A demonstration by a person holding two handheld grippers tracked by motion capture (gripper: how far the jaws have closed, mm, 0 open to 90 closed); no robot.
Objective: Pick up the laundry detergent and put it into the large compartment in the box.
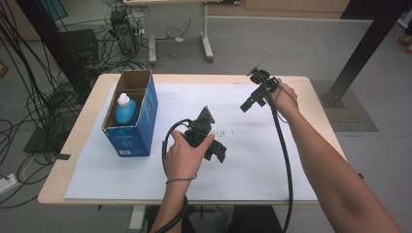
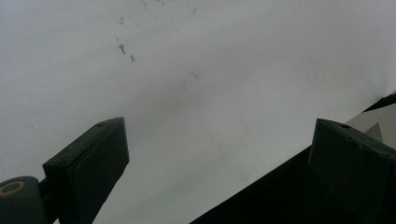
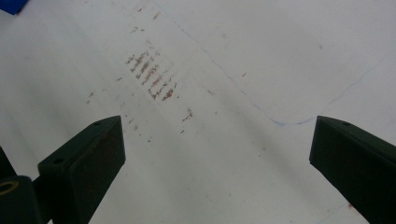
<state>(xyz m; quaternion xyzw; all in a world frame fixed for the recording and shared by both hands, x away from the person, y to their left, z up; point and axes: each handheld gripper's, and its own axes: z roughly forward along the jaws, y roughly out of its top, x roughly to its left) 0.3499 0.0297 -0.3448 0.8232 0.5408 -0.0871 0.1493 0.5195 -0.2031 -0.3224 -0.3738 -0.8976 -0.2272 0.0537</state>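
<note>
An open blue cardboard box stands on the left of the white sheet, with a blue bottle with a white cap upright inside it. My left gripper is held low over the middle of the sheet, right of the box, jaws wide apart and empty. My right gripper hangs over the far right part of the sheet, pointing down and left, also open and empty. Below it lie brown scuff marks and a thin blue pen line.
The wooden table shows around the white sheet. Black cables trail from both grippers toward the near edge. On the floor beyond are cable bundles, a desk leg on casters and a black post.
</note>
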